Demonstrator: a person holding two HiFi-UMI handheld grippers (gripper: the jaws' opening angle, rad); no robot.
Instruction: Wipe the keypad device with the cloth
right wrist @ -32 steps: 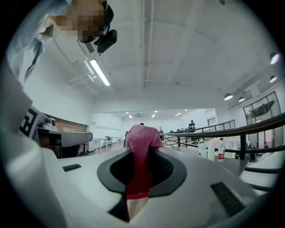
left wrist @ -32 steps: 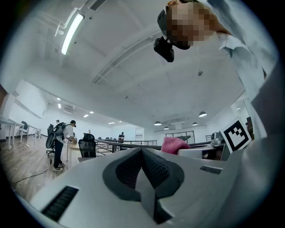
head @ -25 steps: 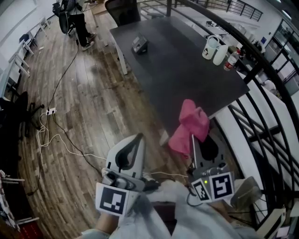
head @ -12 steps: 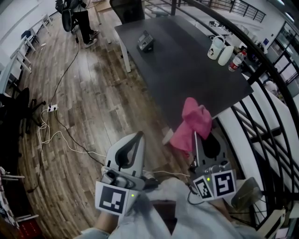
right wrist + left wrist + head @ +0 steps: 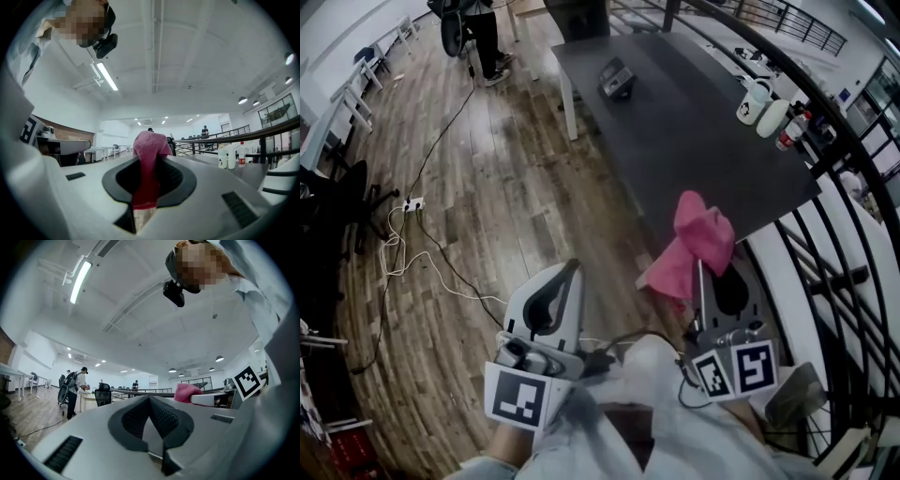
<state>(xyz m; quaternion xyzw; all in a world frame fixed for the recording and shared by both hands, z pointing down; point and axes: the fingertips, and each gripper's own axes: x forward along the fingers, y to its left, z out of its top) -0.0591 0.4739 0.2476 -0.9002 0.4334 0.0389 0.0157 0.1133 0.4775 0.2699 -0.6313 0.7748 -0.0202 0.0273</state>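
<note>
Bright, even indoor light from ceiling strip lamp (image 5: 79,281) & downlights (image 5: 242,100). Soft shadows, sheen on wood floor (image 5: 478,178). Heavy fisheye warp w/ black corners in gripper views.

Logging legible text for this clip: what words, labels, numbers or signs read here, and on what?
None can be read.
Mug: dark print, too small to read.
Bottle: red label, too small.
Keypad device: keys too small.
Square markers: black-and-white patterns, no letters.

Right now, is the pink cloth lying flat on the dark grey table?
No, the pink cloth is clamped in the right tongs and sticks up out of them, off the dark grey table.
</note>
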